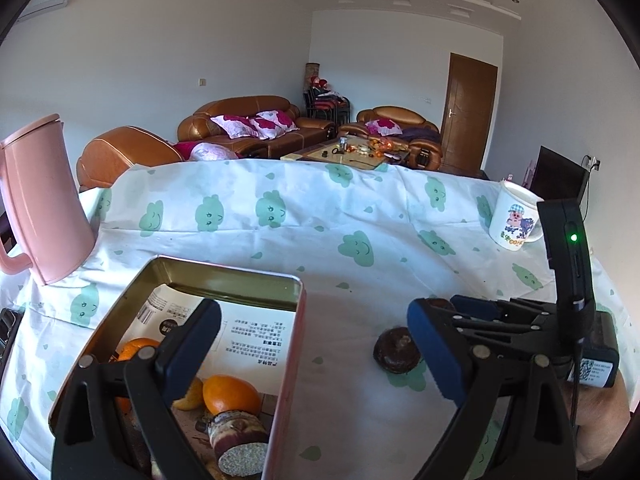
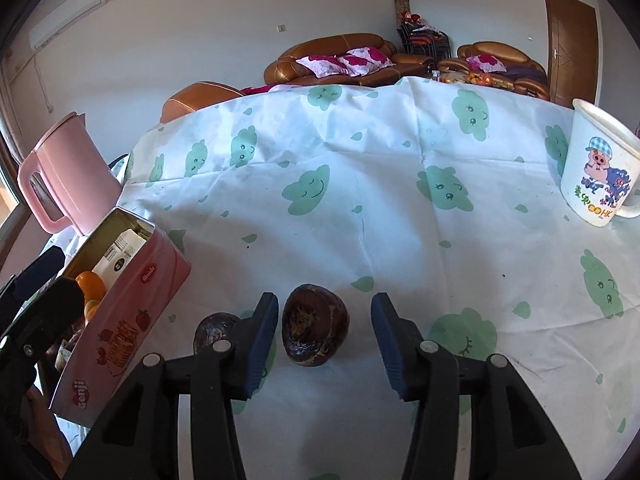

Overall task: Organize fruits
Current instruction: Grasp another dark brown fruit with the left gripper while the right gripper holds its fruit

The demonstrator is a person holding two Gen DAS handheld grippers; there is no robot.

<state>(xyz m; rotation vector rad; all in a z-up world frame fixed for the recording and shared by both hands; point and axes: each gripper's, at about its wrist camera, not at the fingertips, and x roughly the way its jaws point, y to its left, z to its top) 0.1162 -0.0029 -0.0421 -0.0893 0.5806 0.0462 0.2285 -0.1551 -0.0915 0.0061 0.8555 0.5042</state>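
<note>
A pink tin box (image 1: 286,360) stands open on the clouded tablecloth; it also shows in the right wrist view (image 2: 132,312). Inside lie oranges (image 1: 230,394), a cut purple yam piece (image 1: 238,440) and a paper leaflet. My left gripper (image 1: 316,352) is open and empty, its left finger over the tin. A dark brown fruit (image 1: 394,354) lies on the cloth by its right finger. My right gripper (image 2: 325,334) is open, with a dark brown fruit (image 2: 314,326) between its fingers, untouched. A second dark fruit (image 2: 214,330) lies just left of the left finger.
A pink jug (image 1: 44,204) stands at the table's left edge, behind the tin (image 2: 68,172). A white cartoon mug (image 2: 598,168) stands at the far right (image 1: 516,216). Sofas and a coffee table lie beyond the table's far edge.
</note>
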